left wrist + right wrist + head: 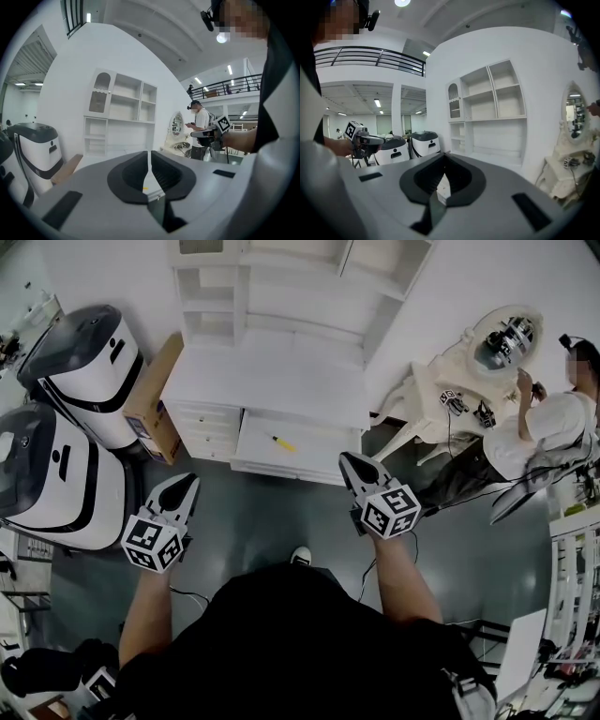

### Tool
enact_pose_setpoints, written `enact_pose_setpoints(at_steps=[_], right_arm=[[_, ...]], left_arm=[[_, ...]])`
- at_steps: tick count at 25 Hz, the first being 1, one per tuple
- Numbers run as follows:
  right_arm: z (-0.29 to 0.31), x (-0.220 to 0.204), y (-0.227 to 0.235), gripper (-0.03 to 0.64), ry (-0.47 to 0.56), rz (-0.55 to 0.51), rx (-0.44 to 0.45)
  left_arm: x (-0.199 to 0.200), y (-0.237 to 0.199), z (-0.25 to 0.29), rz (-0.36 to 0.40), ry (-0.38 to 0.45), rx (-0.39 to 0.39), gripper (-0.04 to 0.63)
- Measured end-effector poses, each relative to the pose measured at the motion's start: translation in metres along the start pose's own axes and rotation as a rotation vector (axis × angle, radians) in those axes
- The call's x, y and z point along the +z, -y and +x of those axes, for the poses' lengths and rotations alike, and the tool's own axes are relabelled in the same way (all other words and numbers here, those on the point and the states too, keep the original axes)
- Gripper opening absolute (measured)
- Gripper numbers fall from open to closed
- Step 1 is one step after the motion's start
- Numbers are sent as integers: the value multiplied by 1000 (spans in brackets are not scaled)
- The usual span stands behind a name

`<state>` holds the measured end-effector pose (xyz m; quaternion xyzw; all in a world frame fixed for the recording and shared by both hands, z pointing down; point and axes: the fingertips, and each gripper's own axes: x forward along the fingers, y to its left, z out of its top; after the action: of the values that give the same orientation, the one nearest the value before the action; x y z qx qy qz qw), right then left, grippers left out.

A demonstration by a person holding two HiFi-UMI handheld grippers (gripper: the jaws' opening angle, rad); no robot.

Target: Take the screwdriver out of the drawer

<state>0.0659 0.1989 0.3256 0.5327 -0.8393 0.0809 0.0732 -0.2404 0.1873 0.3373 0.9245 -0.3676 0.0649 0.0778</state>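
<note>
Lying in the open drawer mid-frame, the yellow screwdriver is exposed for picking. Left gripper and right gripper hover below it, jaws together and empty, likely approaching.

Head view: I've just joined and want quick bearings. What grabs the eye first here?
A white desk with shelves stands at top centre, its drawer open with a yellow screwdriver inside. Below it the left gripper and right gripper, both shut and empty, point toward it. Two large white-and-black machines stand at the left.
</note>
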Motion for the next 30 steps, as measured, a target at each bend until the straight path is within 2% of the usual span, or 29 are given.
enact_pose_setpoints(at_steps=[12, 30], right_arm=[[40, -7, 31, 14, -11, 29, 31], [177, 6, 147, 14, -53, 60, 120]], left_arm=[[0, -18, 40, -2, -32, 22, 37], [19, -81, 180, -39, -85, 95, 37]])
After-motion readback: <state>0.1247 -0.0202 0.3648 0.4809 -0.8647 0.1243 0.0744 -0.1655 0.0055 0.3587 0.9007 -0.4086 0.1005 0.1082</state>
